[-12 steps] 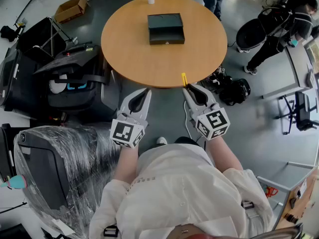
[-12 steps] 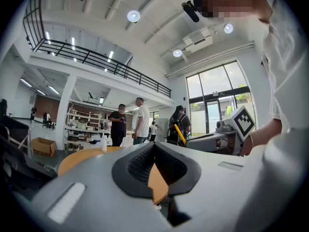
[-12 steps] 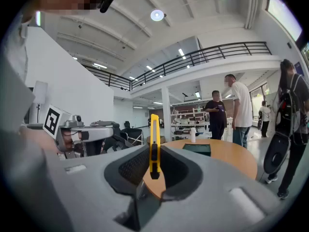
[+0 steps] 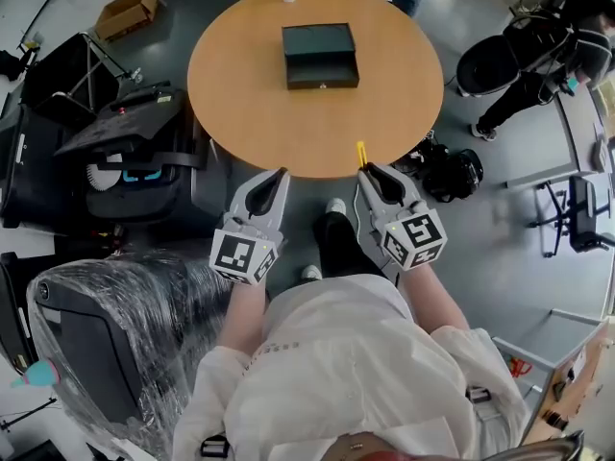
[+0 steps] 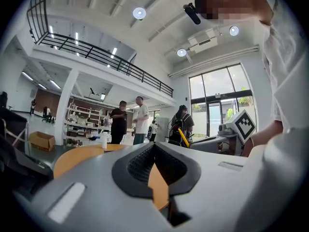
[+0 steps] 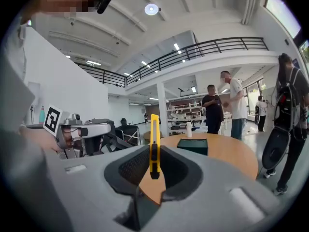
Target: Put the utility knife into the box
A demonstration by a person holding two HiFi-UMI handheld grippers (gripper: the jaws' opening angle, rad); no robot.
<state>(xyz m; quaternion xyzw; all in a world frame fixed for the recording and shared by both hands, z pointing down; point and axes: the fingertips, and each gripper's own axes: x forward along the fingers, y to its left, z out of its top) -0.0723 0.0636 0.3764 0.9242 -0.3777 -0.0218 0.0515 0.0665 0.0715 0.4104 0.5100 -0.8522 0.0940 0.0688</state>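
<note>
Right gripper (image 4: 366, 171) is clamped on the yellow utility knife (image 4: 360, 153), long axis pointing forward at the table (image 4: 240, 113) edge, with the box (image 4: 320, 54) well ahead, slightly left; left gripper (image 4: 279, 175) closed, empty.

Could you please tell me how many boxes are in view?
2: the dark box on the round table, and a cardboard box on the floor far left; others may be hidden.
</note>
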